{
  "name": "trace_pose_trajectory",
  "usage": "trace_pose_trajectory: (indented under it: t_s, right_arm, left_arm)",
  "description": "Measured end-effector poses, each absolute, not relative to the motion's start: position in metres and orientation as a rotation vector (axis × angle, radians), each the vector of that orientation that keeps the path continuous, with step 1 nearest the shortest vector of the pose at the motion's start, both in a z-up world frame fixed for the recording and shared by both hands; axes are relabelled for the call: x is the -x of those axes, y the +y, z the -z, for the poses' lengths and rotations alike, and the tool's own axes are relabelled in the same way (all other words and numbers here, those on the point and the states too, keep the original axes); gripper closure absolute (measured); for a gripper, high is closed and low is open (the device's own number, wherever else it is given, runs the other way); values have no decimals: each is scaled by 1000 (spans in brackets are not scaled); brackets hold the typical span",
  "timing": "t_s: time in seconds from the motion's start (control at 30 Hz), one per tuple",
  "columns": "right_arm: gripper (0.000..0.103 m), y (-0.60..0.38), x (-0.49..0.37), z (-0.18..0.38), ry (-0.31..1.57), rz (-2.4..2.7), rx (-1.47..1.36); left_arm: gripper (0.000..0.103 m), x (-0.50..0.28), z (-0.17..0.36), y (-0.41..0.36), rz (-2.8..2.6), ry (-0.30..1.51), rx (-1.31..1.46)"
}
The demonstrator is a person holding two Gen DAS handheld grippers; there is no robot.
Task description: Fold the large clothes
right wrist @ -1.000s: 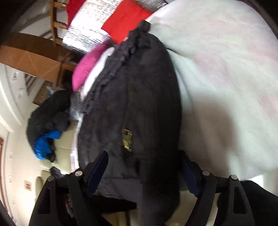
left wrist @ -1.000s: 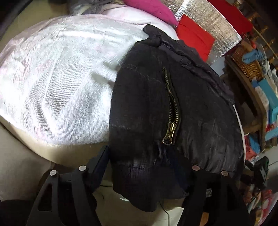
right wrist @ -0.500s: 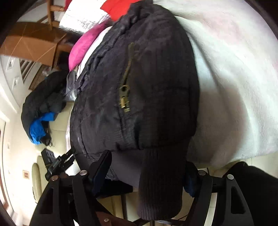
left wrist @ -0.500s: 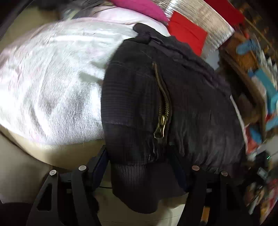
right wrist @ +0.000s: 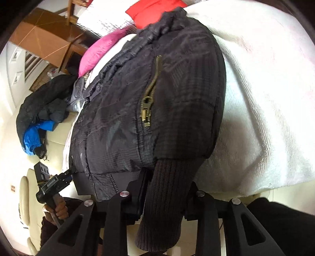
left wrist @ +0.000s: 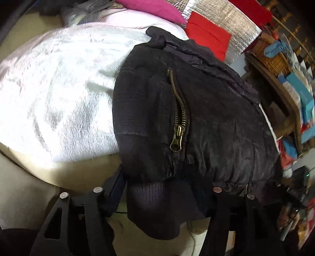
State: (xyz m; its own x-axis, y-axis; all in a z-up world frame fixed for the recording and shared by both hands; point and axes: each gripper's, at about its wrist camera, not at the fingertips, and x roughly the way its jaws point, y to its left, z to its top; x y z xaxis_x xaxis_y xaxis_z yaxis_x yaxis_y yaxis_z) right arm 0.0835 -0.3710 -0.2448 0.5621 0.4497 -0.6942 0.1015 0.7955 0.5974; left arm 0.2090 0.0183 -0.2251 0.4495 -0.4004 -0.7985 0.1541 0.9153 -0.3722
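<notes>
A black padded jacket (left wrist: pixel 206 122) with a brass zipper (left wrist: pixel 179 118) lies on a white blanket (left wrist: pixel 59 94). In the left wrist view its knit cuff (left wrist: pixel 157 206) hangs over the near edge between the fingers of my left gripper (left wrist: pixel 167 183). Those jaws are closing and still stand wide around the fabric. In the right wrist view a ribbed cuff (right wrist: pixel 167 200) of the jacket (right wrist: pixel 149 98) sits between the fingers of my right gripper (right wrist: pixel 169 185), which are closing and press on it from both sides. A hand (right wrist: pixel 57 204) holds the other gripper at the hem's far corner.
A pink pillow (left wrist: pixel 155 9) and red cushions (left wrist: pixel 208 33) lie beyond the jacket. A wooden shelf with baskets and boxes (left wrist: pixel 281 65) stands at the right. Another dark jacket with blue lining (right wrist: pixel 37 122) lies on a cream sofa at the left of the right wrist view.
My right gripper's fingers have come together onto the ribbed cuff, and that view has rolled and drawn nearer the hem. The left wrist view has hardly shifted.
</notes>
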Motion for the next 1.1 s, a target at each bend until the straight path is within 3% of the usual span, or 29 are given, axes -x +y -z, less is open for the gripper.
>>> trace_pose_trajectory:
  t_s: [0.03,0.07,0.2,0.23,0.33,0.4,0.47,0.5,0.57,0.6,0.67,0.77,1.1]
  right_arm:
    - [73,-369,-81,237,931,-237,-622]
    - [73,-368,-75,226,866,-273,-619]
    - [74,-373,-69,210,747,-360,-692]
    - [74,-373,-73,215,775,-348,-699]
    - [70,-370,-87,238,914,-266,-698]
    - [68,-369,-93,250,993,-225,-704]
    - [52,-371,-96,259,1026,-229,-742]
    - [49,-372,-96,259,1014,-244,-751]
    - [48,-366,-95,254,988,-263,-688]
    - [50,-361,-95,251,982,-257,-636]
    - [73,-352,-94,247,975,-240,-578]
    - [80,-352,-93,232,912,-258,-591]
    - [81,-378,-144,164,685,-278,-630]
  left_arm:
    - [67,-208,222,20,346,1033,269]
    - [73,-207,218,23,357,1013,295]
    - [74,-208,212,27,403,979,368]
    - [71,-209,213,26,406,988,362]
    - [26,-212,226,16,451,1073,366]
    - [25,-212,235,3,461,1134,301]
    - [27,-212,245,-9,444,1180,206]
    - [30,-211,246,-12,441,1183,189]
    - [62,-209,241,-10,459,1160,194]
    - [69,-209,239,-7,470,1153,224]
    - [85,-210,236,2,486,1142,280]
    - [87,-209,225,8,538,1112,331]
    - [87,-264,143,10,665,935,411]
